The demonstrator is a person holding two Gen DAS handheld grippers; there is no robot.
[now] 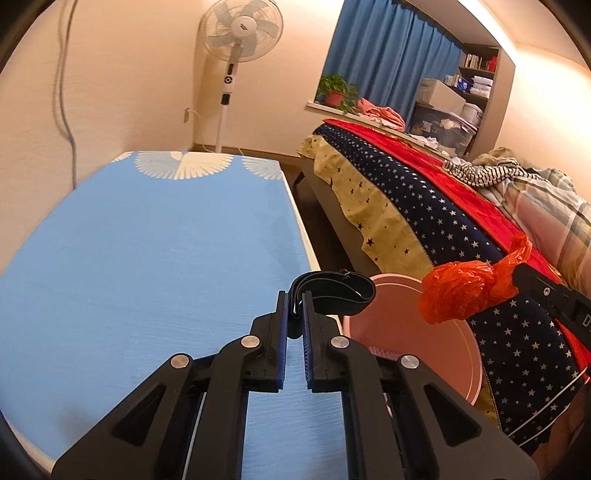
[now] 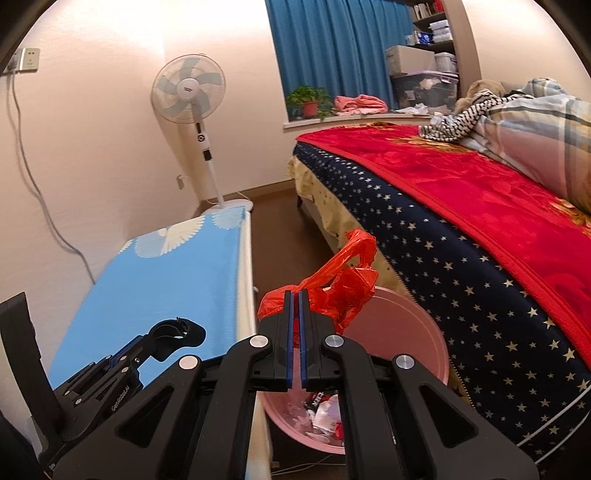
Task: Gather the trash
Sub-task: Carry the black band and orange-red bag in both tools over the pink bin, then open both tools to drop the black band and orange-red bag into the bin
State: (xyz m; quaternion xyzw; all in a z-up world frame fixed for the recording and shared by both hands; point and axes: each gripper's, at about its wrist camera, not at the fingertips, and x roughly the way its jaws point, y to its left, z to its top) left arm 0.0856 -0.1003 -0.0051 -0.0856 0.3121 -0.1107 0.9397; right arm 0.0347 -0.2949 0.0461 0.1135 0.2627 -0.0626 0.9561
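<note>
My left gripper (image 1: 294, 300) is shut on a looped black strap (image 1: 332, 291), held over the right edge of the blue-covered table (image 1: 147, 258) beside a pink bin (image 1: 406, 325). In the right wrist view the same gripper (image 2: 147, 341) and strap (image 2: 177, 331) show at lower left. My right gripper (image 2: 294, 295) is shut on a crumpled red plastic bag (image 2: 340, 291) that hangs above the pink bin (image 2: 406, 332). Wrappers and other trash (image 2: 321, 410) lie in the bin's bottom. From the left wrist view, the bag (image 1: 461, 295) dangles from the right gripper (image 1: 520, 277) over the bin's far rim.
The bin stands in a narrow gap between the table and a bed (image 2: 461, 221) with a star-patterned cover and red blanket. A pedestal fan (image 1: 242, 33) stands by the far wall. Clothes (image 2: 480, 107) lie piled on the bed. A cable (image 2: 40, 192) hangs down the left wall.
</note>
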